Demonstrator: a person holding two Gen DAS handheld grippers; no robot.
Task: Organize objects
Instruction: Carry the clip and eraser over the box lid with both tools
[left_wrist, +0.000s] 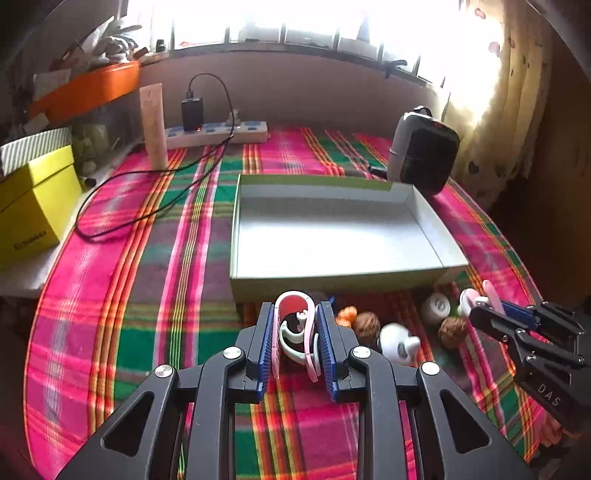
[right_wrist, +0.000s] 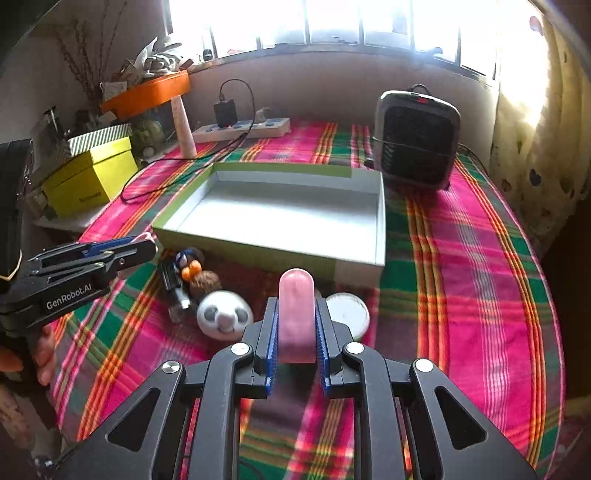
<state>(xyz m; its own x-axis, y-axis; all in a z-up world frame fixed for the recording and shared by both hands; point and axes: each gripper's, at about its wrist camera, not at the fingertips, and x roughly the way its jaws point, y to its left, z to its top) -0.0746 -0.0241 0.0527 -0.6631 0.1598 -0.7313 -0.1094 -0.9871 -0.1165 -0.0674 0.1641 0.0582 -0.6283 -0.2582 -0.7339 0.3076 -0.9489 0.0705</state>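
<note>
My left gripper is shut on a bundle of pink and white plastic clips, held above the plaid cloth just in front of the shallow white tray with green sides. My right gripper is shut on a pink rounded piece, also a little short of the tray. Each gripper shows in the other's view: the right gripper at the right, the left gripper at the left. Between them lie walnuts, a panda ball, a white round lid and an orange bit.
A dark heater stands behind the tray's right corner. A power strip with a charger and a looping black cable lies at the back left, beside an upright tube and a yellow box. A hand holds the left gripper.
</note>
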